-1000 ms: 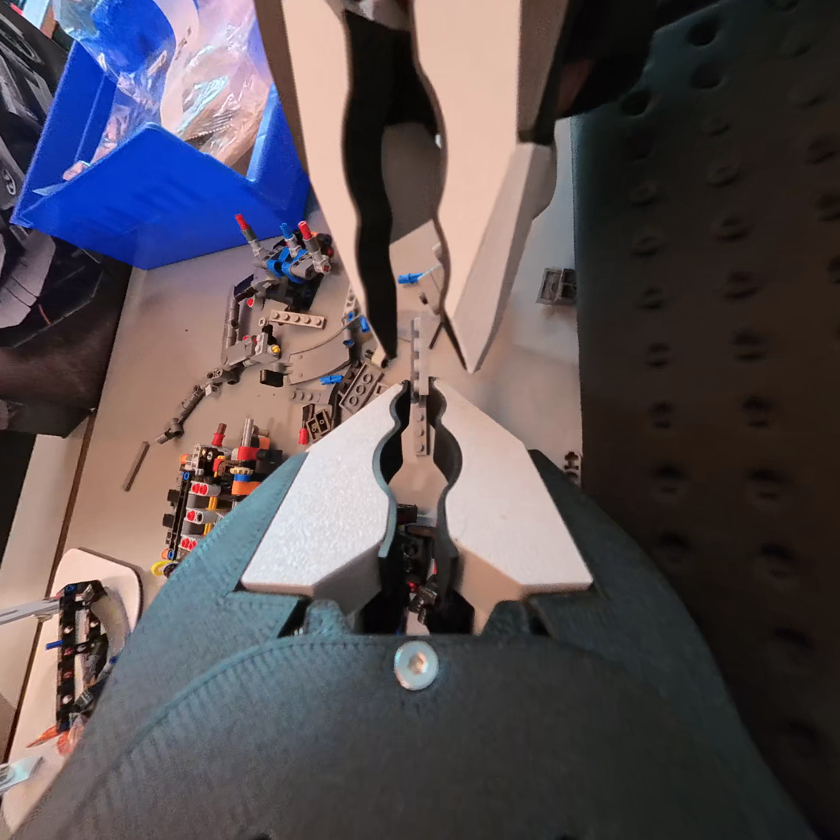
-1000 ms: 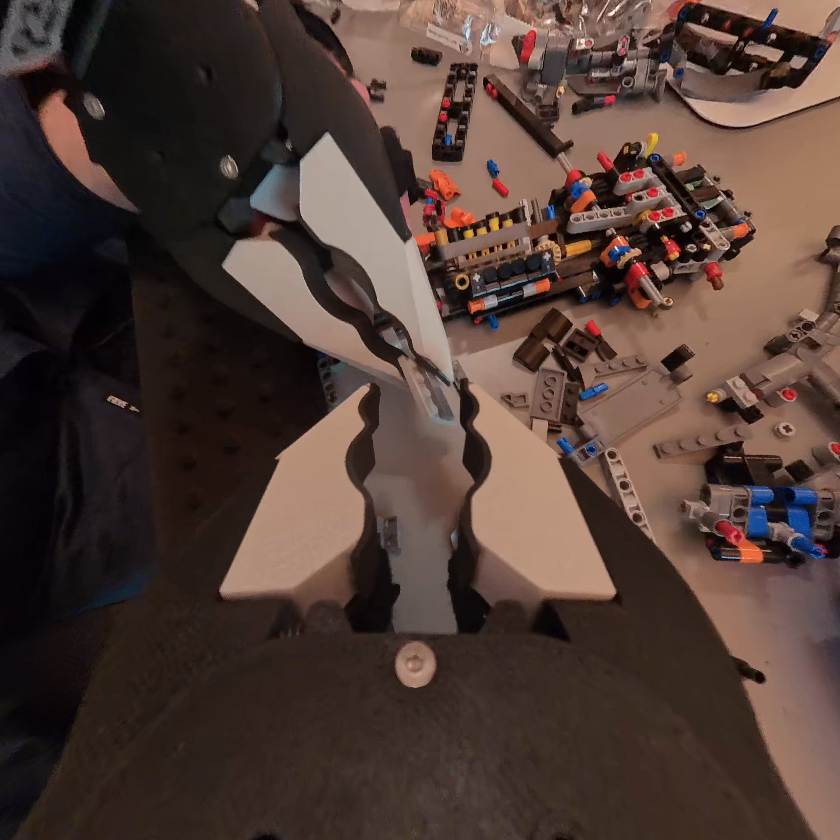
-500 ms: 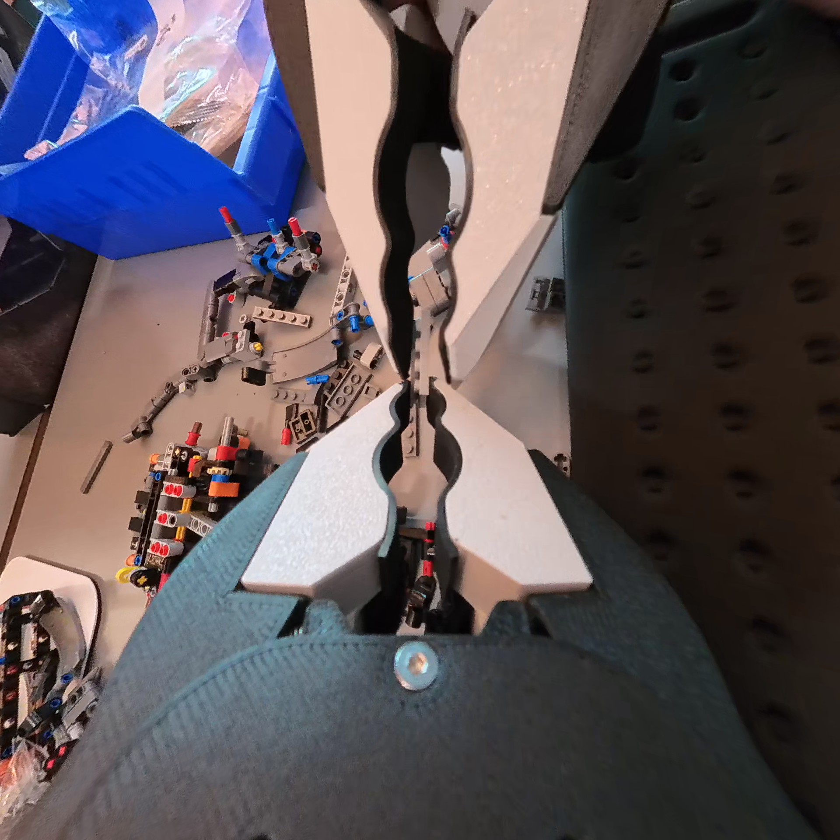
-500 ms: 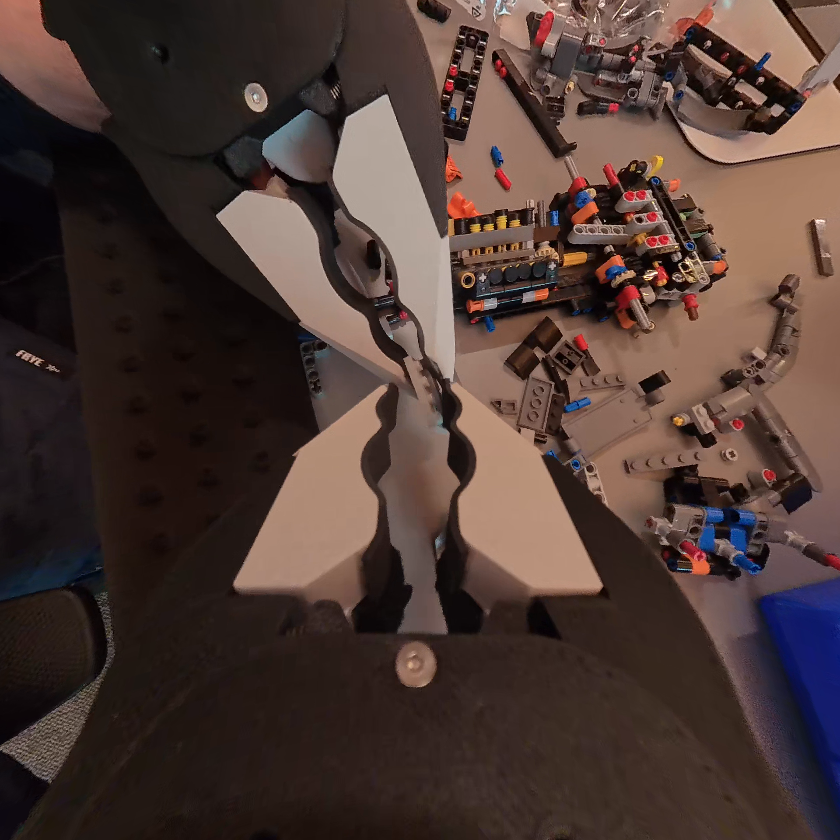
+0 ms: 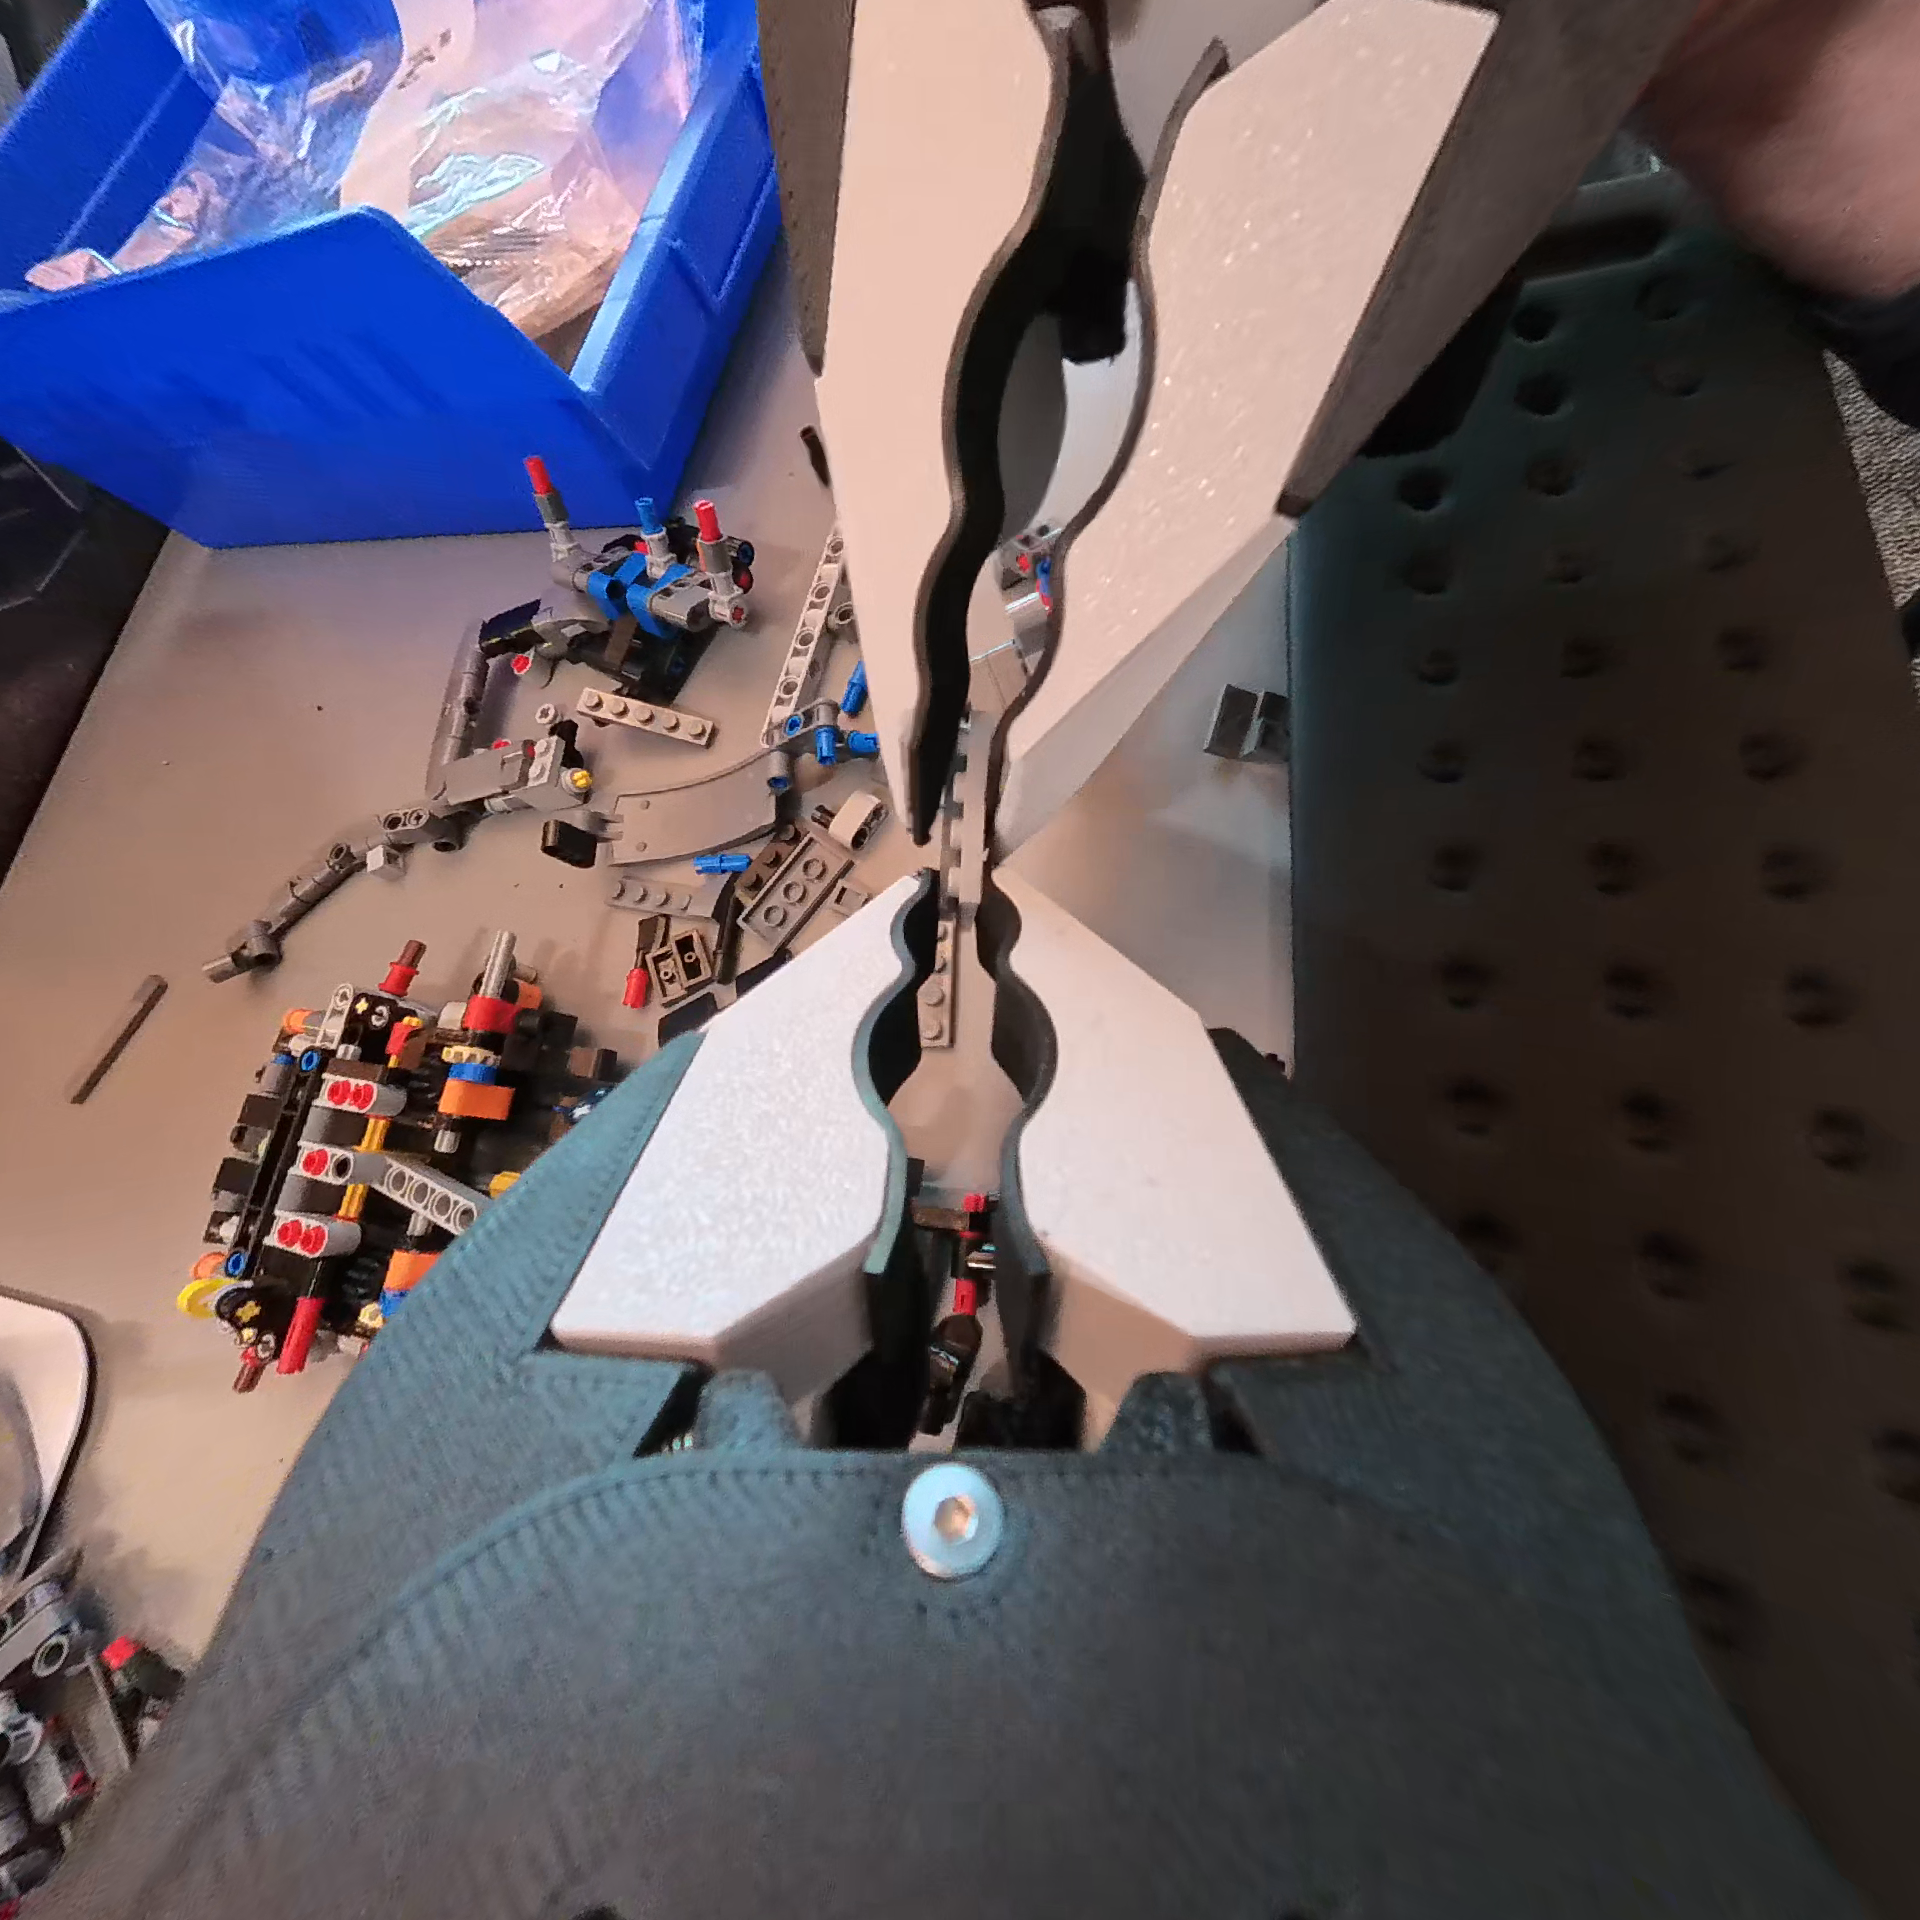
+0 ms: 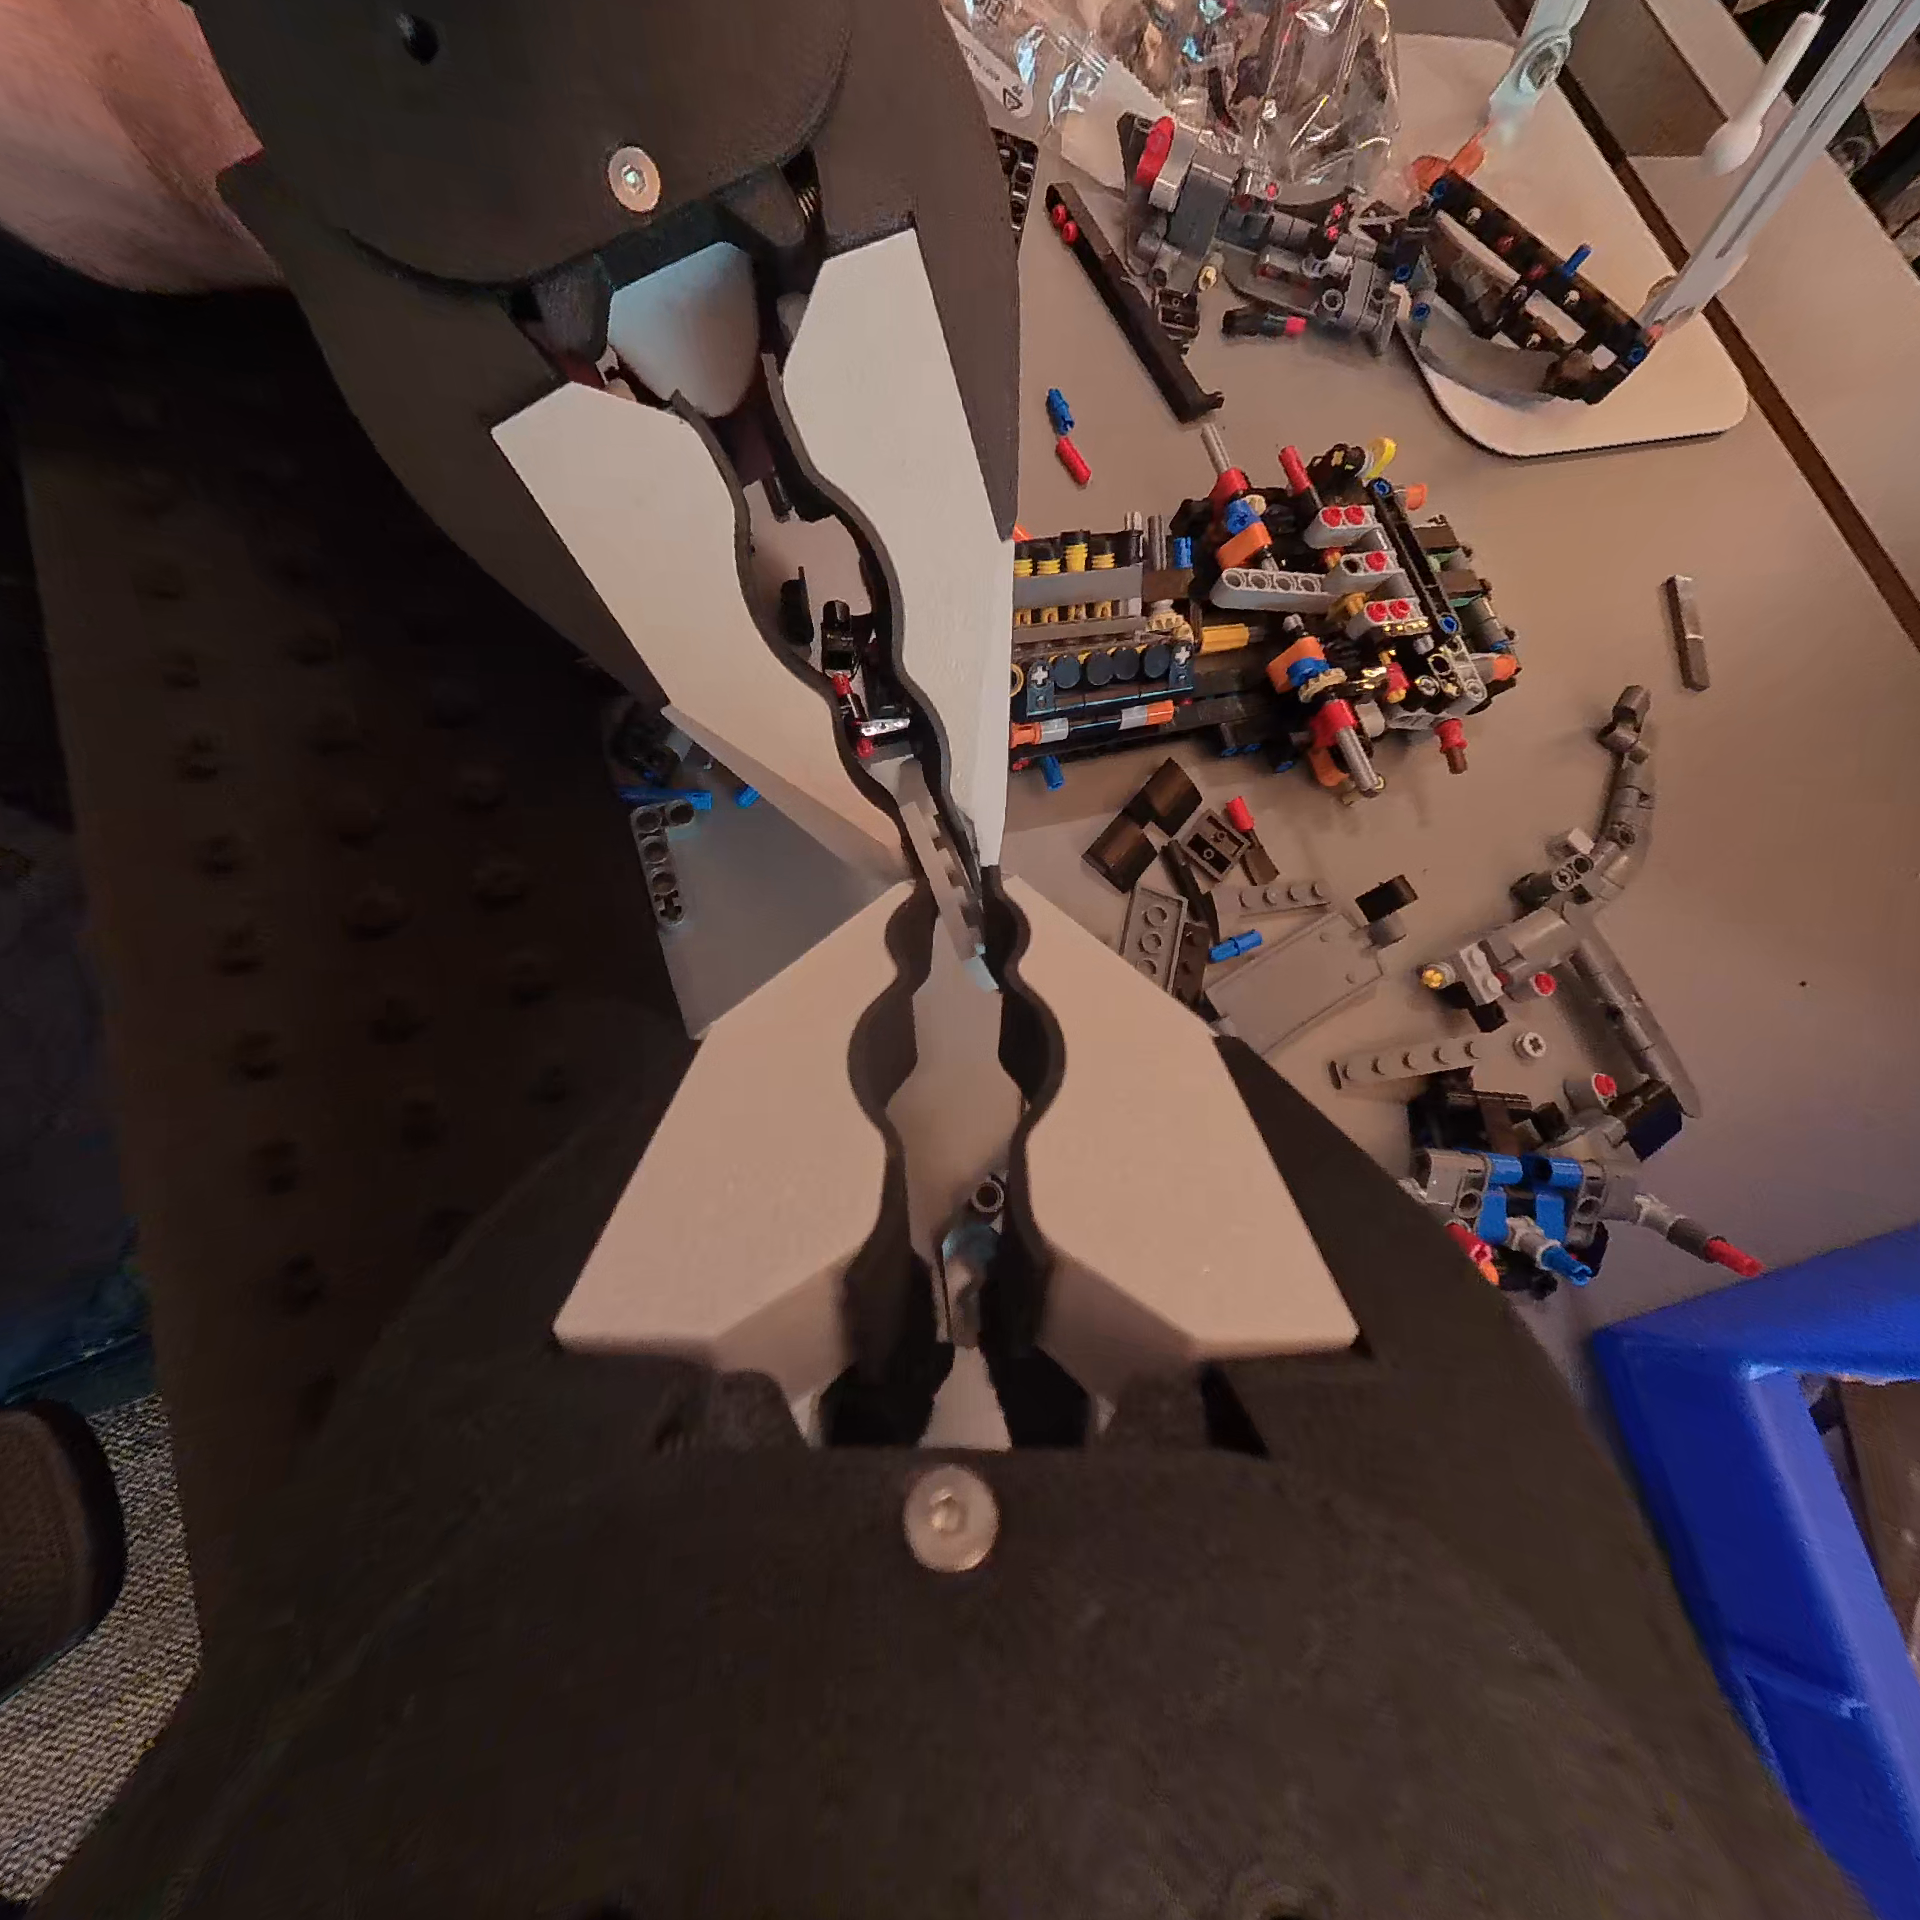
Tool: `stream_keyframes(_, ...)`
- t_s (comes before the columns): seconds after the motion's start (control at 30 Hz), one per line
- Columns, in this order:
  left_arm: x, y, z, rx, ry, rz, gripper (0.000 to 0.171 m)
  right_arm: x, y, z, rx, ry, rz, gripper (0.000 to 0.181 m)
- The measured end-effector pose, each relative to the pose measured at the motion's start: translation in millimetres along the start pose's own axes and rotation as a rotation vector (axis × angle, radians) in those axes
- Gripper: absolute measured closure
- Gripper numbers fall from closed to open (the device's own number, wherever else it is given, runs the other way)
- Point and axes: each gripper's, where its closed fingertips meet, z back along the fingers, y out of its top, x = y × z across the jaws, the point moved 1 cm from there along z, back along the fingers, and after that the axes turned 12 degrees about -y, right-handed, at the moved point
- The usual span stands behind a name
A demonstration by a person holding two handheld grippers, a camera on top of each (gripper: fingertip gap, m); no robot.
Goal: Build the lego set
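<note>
A thin grey Lego plate (image 5: 948, 966) stands edge-on between both grippers, above the table's near edge. My left gripper (image 5: 956, 888) is shut on its lower end. My right gripper (image 6: 958, 906) comes from the opposite side, tip to tip, and its jaws press on the plate's other end (image 6: 951, 883). In the left wrist view the right gripper (image 5: 958, 826) reaches in from the top. In the right wrist view the left gripper (image 6: 935, 831) reaches in from the top. A small dark piece with red pins sits deep between the left fingers (image 5: 961, 1288).
A colourful Technic assembly (image 5: 384, 1153) (image 6: 1299, 634) lies on the grey table (image 5: 208, 727). Loose grey and black pieces (image 6: 1226, 914) and a blue-grey subassembly (image 6: 1507, 1195) lie nearby. A blue bin (image 5: 312, 312) (image 6: 1787, 1507) holds plastic bags. A dark perforated surface (image 5: 1610, 935) lies beside the table. The tips of both grippers are at nearly the same place.
My right gripper has moved in toward the left one and narrowed from wide open onto the plate's free end. The left gripper has kept its hold on the plate.
</note>
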Motion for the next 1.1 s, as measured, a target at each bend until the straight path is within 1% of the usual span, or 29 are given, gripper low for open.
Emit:
stream_keyframes(0.2,-2.2,-3.9,-0.3,-0.023,0.015,-0.002,0.167,3.7,2.0,0.8,0.01,-0.006,-0.03,0.172)
stream_keyframes(0.33,-1.2,-5.2,-2.0,-0.036,0.014,-0.01,0.167,-1.7,7.6,3.8,0.043,0.026,-0.029,0.171)
stream_keyframes(0.5,-1.2,-7.1,-2.7,-0.051,0.019,-0.019,0.167,-8.4,5.1,-1.2,0.015,0.052,-0.014,0.17)
stream_keyframes(0.57,-1.7,-6.1,-1.8,-0.041,0.018,-0.014,0.167,-6.8,5.5,-0.9,0.017,0.045,-0.02,0.172)
stream_keyframes(0.63,-0.4,-3.2,-1.4,-0.024,0.008,-0.012,0.167,-3.8,7.0,1.0,0.029,0.036,-0.032,0.178)
stream_keyframes(0.8,-0.5,-4.0,-1.9,-0.029,0.012,-0.018,0.167,-4.5,6.4,1.5,0.025,0.033,-0.023,0.178)
stream_keyframes(0.93,-1.9,1.1,2.7,0.013,0.01,-0.009,0.167,-1.8,11.0,4.8,0.05,0.024,-0.033,0.179)
stream_keyframes(1.1,-2.3,1.8,3.6,0.024,0.006,-0.001,0.167,0.2,11.9,7.2,0.061,0.015,-0.032,0.179)
